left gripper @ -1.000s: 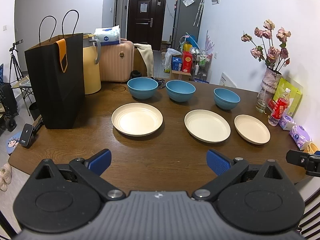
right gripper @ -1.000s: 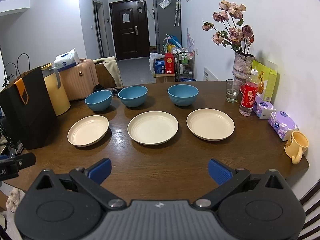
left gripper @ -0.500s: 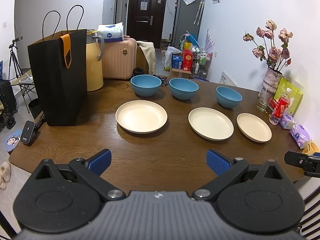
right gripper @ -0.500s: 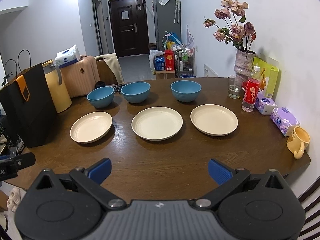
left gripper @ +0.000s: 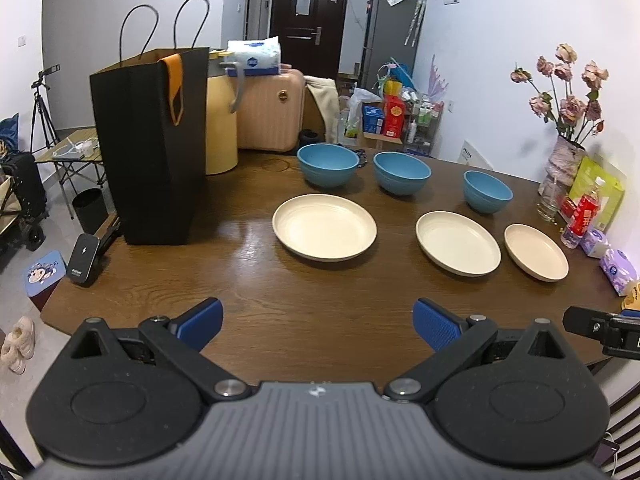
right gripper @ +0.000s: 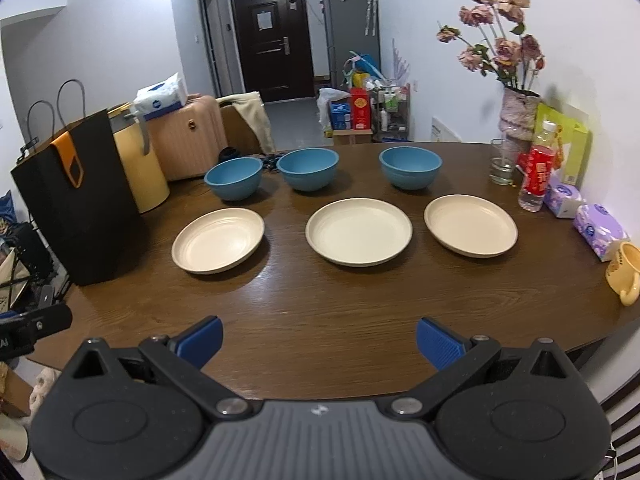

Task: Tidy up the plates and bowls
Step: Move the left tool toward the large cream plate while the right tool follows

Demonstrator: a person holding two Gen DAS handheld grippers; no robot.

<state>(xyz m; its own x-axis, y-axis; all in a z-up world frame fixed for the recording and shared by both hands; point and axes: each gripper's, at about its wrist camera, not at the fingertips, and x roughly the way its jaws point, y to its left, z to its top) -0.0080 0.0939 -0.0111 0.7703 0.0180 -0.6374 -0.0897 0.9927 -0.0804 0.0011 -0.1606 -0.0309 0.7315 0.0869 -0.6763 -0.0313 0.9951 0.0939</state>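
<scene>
Three cream plates lie in a row on the brown table [left gripper: 248,280]: left plate [left gripper: 324,226] [right gripper: 218,245], middle plate [left gripper: 458,248] [right gripper: 359,231], right plate [left gripper: 536,252] [right gripper: 470,225]. Behind each stands a blue bowl: left [left gripper: 328,164] [right gripper: 234,178], middle [left gripper: 402,172] [right gripper: 308,169], right [left gripper: 487,192] [right gripper: 410,168]. My left gripper [left gripper: 318,324] is open and empty above the table's near edge, short of the left plate. My right gripper [right gripper: 319,340] is open and empty, short of the middle plate.
A tall black paper bag [left gripper: 150,144] and a yellow bucket [left gripper: 220,124] stand at the table's left. A vase of flowers [right gripper: 516,116], a glass [right gripper: 501,166], a red-labelled bottle [right gripper: 536,168], tissue packs [right gripper: 598,230] and a yellow mug [right gripper: 624,272] line the right edge.
Both grippers have moved forward a little toward the plates, which look slightly larger and nearer. Both stay open. Nothing on the table has moved.
</scene>
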